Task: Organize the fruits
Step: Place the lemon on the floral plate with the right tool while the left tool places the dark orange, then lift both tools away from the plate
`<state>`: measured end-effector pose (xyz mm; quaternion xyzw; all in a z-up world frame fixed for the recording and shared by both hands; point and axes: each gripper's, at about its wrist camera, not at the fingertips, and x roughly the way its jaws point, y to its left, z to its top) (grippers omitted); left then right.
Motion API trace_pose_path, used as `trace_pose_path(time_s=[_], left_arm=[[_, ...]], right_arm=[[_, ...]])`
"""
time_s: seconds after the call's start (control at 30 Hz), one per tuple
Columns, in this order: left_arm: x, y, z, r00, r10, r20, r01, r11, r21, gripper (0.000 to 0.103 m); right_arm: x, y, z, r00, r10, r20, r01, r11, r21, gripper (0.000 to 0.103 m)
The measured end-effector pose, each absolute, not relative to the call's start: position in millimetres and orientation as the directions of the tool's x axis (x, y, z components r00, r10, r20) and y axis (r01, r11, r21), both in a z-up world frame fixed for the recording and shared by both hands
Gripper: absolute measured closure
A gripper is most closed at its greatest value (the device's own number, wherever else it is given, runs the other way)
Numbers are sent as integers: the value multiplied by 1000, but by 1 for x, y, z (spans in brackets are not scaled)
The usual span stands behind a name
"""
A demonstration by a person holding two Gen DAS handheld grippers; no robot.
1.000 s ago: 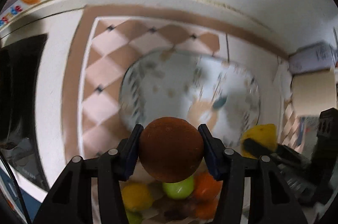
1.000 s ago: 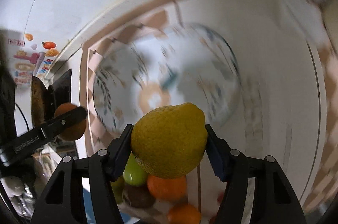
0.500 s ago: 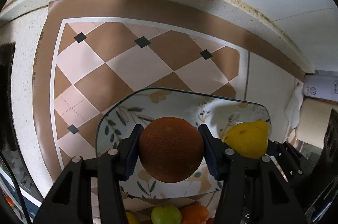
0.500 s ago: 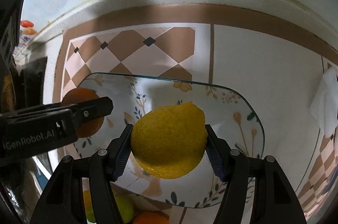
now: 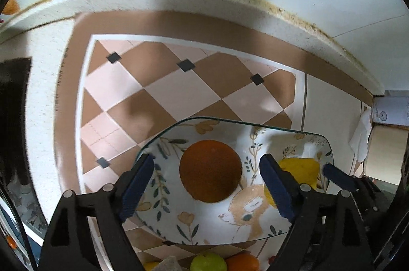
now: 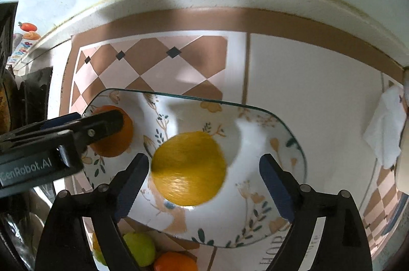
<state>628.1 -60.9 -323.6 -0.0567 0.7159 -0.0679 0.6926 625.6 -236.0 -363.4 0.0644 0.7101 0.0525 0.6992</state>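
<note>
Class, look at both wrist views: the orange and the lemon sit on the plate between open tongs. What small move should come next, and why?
Probably lift both tongs straight up. The left tongs and right tongs have just been opening; the orange and lemon lie loose on the plate, clear of the pads. More fruit waits below the plate.

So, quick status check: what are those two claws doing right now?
Left gripper and right gripper open, jaws just widened. Round orange and yellow lemon released onto floral glass plate. Nothing in the way.
</note>
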Motion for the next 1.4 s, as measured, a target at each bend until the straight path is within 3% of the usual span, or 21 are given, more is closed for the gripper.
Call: trace_pose_path(time_s=[0.47,1.4], left_arm=[[531,-28,-275,174,41,-984,38,998,48,15],[366,-3,-133,497,-29,-867,115,993,33,15]], right_arm=[[537,-257,-317,100,67,-993,105,991,77,8],[367,-216,-157,427,60,-902,128,984,126,8]])
